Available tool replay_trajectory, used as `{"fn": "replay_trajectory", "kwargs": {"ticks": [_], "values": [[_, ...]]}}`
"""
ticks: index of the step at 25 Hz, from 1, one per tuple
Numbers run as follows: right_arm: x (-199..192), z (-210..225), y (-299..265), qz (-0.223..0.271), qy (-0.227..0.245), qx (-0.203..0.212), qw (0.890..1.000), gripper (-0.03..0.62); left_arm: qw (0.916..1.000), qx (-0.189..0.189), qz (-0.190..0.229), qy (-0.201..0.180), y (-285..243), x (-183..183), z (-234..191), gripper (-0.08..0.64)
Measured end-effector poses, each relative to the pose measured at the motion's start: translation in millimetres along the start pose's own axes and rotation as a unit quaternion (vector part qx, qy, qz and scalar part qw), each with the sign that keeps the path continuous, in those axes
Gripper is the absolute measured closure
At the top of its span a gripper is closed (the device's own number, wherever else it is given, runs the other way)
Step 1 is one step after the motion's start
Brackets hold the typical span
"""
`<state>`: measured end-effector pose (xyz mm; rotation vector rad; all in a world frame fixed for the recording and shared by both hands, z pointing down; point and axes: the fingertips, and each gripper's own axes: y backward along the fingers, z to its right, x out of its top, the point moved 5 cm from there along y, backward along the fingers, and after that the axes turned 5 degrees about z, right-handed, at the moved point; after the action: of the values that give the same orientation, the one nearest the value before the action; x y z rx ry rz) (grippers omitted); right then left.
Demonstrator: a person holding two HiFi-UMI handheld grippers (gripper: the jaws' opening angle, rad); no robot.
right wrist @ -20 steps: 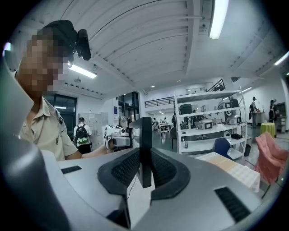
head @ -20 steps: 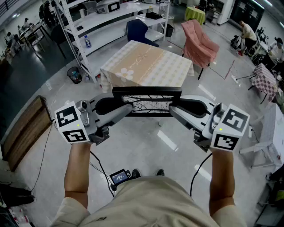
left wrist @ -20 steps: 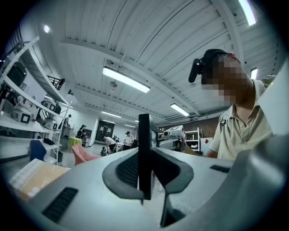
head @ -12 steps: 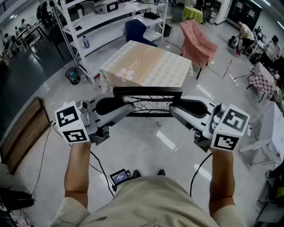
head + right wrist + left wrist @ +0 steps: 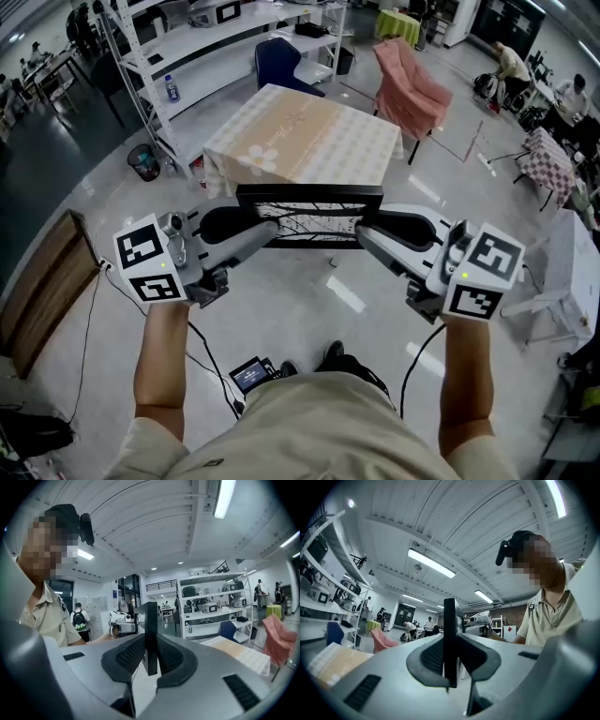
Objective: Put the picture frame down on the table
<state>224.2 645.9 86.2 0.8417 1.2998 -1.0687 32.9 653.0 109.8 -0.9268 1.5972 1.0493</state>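
Two grippers, left gripper (image 5: 268,231) and right gripper (image 5: 360,232), each pinching an end of the picture frame (image 5: 309,196); carrier's shoe (image 5: 338,356) newly stepped toward the cloth-covered table (image 5: 309,131), set-down pending.

One picture frame (image 5: 309,195), two tools (image 5: 270,228) (image 5: 362,231), one table (image 5: 309,131).

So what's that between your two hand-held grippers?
A black picture frame, its ends clamped by the left hand-held gripper and the right hand-held gripper; the head view shows it.

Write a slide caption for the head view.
Left gripper and right gripper hold the picture frame short of the table.
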Motion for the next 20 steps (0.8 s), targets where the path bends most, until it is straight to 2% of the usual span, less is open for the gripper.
{"fn": "replay_trajectory", "kwargs": {"ticks": [4, 10, 17, 20], "values": [[-8, 29, -28, 0.0, -0.008, 0.001, 1.0, 0.523, 1.0, 0.003, -0.004, 0.008, 6, -6, -40, 0.499], [-8, 77, -24, 0.01, -0.014, 0.023, 1.0, 0.523, 0.9995, 0.024, -0.016, 0.008, -23, -8, -67, 0.499], [1, 205, -8, 0.027, -0.022, 0.062, 0.997, 0.523, 0.9974, 0.063, -0.034, -0.002, -112, -8, -144, 0.499], [-4, 218, -10, 0.031, -0.024, 0.075, 0.996, 0.523, 0.9963, 0.076, -0.038, -0.005, -116, -12, -152, 0.499]]}}
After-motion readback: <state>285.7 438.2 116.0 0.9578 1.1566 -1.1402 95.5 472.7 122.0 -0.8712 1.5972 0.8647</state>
